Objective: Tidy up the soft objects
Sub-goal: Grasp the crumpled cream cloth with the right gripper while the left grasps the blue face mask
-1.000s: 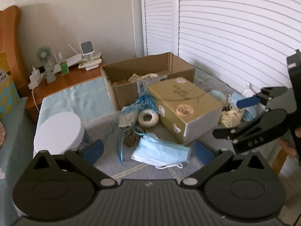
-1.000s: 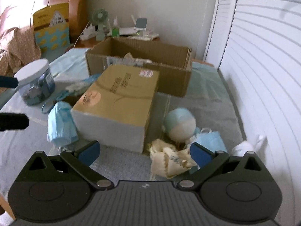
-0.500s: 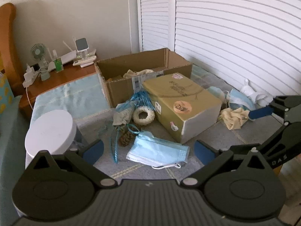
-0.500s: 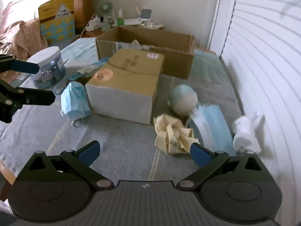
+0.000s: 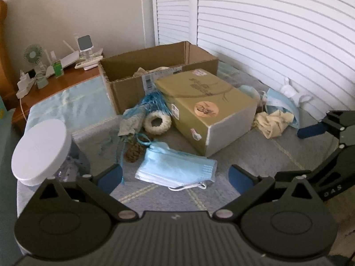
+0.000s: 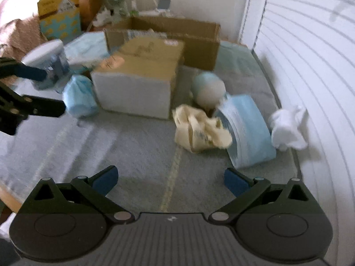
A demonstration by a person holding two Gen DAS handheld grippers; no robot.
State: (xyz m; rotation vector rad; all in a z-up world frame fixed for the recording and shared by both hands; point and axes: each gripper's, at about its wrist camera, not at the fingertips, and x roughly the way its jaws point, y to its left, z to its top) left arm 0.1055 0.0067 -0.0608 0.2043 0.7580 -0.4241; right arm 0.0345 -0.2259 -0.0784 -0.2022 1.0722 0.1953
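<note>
Soft things lie scattered on a grey blanket (image 5: 255,155). A stack of blue face masks (image 5: 177,168) lies just ahead of my left gripper (image 5: 175,178), which is open and empty. A crumpled cream cloth (image 6: 199,128), a curved pile of blue masks (image 6: 248,126), a white sock (image 6: 288,128) and a pale ball (image 6: 208,88) lie ahead of my right gripper (image 6: 170,181), also open and empty. A white fluffy ring (image 5: 157,123) and blue ribbon (image 5: 153,104) sit left of the closed tan box (image 5: 206,108). An open cardboard box (image 5: 155,71) stands behind.
A white-lidded tub (image 5: 40,148) stands at the left. A wooden nightstand (image 5: 57,84) carries a small fan and chargers. White louvred doors (image 5: 266,33) close off the right side. A yellow patterned bag (image 6: 60,20) leans at the back left.
Both grippers have drawn back and lifted, so the objects look farther away. The right gripper has slid lower and farther right in the left wrist view. Both stay open.
</note>
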